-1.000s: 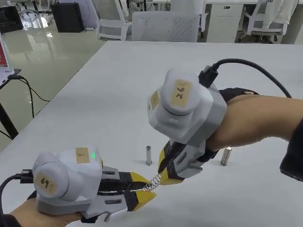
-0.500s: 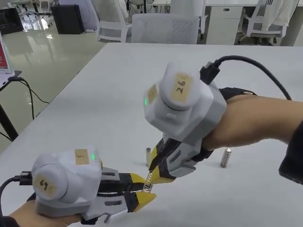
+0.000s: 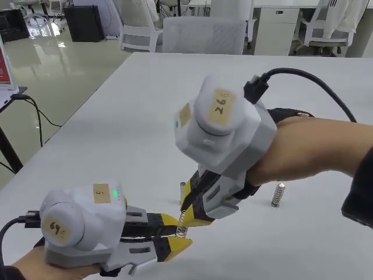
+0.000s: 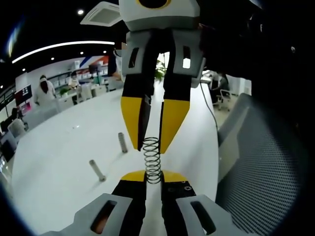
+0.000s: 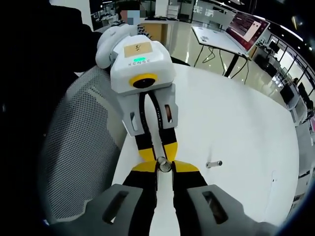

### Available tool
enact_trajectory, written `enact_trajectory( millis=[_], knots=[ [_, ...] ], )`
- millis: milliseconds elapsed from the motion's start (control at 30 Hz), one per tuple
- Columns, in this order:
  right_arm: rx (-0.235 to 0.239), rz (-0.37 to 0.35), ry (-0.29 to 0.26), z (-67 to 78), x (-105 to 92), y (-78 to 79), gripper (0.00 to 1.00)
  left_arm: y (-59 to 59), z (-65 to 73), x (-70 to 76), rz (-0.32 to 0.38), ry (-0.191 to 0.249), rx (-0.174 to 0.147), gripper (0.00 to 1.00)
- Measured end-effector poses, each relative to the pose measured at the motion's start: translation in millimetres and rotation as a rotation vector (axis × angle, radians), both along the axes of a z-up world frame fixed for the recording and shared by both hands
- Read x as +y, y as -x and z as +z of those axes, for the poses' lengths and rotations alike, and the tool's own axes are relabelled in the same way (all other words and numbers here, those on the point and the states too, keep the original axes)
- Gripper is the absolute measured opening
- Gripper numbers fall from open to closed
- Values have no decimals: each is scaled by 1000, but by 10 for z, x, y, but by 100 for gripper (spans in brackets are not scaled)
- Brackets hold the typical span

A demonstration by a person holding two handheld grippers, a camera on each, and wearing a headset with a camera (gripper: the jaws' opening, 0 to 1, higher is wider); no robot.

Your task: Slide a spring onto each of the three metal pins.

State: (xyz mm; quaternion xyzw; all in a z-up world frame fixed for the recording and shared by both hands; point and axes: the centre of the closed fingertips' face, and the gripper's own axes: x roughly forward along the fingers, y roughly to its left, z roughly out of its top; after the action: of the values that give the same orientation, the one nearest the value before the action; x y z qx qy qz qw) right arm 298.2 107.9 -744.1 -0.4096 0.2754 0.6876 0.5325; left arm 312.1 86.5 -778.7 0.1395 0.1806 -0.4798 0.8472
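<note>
- While both meet low in the head view, left tool (image 3: 175, 233) and right tool (image 3: 190, 217) each clamp one end of the same spring (image 3: 182, 225), over the tabletop (image 3: 116, 128).
- Pin (image 3: 183, 186) is just behind the right tool, partly hidden. Second spring (image 3: 278, 194) stands upright, well off to the right.
- Left gripper view: own jaws pinch the spring's near end, right tool's yellow jaws grip the far end, spring straight between them. Far pin (image 4: 122, 142) and near pin (image 4: 97, 170) sit on the tabletop to the left, clear of the spring.
- Right gripper view: spring seen end-on between own clenched tips, left tool facing it. A pin sits on the tabletop off to the side.
</note>
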Motion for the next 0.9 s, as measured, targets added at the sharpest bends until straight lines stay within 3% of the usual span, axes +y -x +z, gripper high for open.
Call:
enact_trajectory(
  millis=[900],
  knots=[
    [32, -5, 29, -146, -6, 15, 8, -7, 64, -27, -5, 24, -19, 3]
  ],
)
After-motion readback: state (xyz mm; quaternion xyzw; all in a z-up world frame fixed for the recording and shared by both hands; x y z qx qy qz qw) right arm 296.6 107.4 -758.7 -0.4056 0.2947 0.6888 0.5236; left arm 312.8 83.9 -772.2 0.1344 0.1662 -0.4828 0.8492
